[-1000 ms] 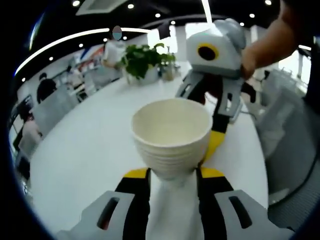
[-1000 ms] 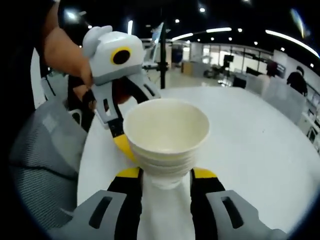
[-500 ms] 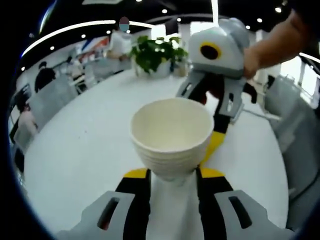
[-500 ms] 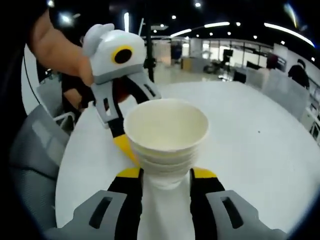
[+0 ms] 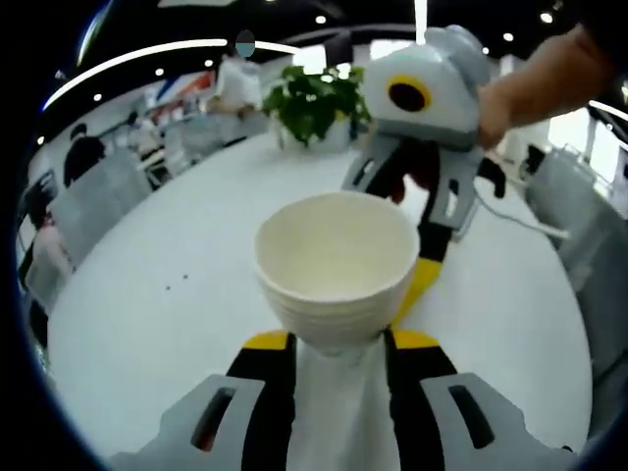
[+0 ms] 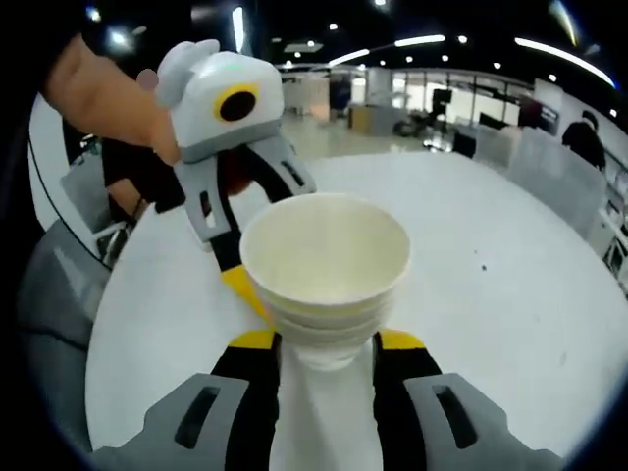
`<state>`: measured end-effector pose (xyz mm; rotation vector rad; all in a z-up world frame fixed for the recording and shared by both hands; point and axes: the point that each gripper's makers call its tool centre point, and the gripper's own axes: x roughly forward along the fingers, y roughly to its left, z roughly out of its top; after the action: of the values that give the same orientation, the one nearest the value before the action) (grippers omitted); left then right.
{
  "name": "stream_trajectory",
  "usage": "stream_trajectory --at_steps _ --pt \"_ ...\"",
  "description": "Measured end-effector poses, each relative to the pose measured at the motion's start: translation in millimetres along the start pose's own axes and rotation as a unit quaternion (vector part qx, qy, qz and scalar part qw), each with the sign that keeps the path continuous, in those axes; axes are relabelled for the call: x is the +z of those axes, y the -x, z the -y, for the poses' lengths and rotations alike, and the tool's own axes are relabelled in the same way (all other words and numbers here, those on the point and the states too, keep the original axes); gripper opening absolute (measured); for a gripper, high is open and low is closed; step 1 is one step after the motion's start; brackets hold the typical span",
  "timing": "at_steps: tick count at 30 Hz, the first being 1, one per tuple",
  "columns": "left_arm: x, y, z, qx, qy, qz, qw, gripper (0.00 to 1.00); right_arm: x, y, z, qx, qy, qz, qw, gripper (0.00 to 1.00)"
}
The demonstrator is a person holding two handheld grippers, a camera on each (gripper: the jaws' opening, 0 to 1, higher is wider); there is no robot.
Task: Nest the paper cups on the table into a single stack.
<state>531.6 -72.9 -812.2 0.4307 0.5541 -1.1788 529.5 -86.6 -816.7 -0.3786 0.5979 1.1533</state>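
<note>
Paper cups, nested into one cream stack (image 5: 337, 270), sit at the centre of both views, mouth open toward the camera, with several rims stepped down the outside. Largest around them is the round white worktop (image 5: 167, 294), which spreads behind the stack from lower left to right in the left gripper view and out to the right in the right gripper view (image 6: 491, 294). In the left gripper view the left gripper (image 5: 339, 343) rises from the bottom edge, its yellow-tipped jaws set narrow against the lower sides of the stack; the right gripper (image 5: 417, 260) reaches in from the upper right, one yellow jaw tip against the stack's right side, held by a hand (image 5: 535, 83) at the upper right. In the right gripper view the right gripper (image 6: 319, 343) grips the stack's base likewise, and the left gripper (image 6: 245, 285) comes in from the upper left, touching the stack's left side. A potted plant (image 5: 312, 103) stands on the far worktop, top centre of the left gripper view.
</note>
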Motion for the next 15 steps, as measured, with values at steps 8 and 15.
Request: stream_trajectory --at_steps 8,15 --pt "-13.0 -7.9 8.5 -0.013 -0.018 -0.018 0.9996 0.32 -12.7 -9.7 -6.7 0.009 -0.002 -0.011 0.9999 0.35" --pt "-13.5 -6.7 8.0 -0.004 -0.025 -0.023 0.9994 0.41 -16.9 -7.0 -8.0 0.005 -0.011 -0.032 0.9994 0.43"
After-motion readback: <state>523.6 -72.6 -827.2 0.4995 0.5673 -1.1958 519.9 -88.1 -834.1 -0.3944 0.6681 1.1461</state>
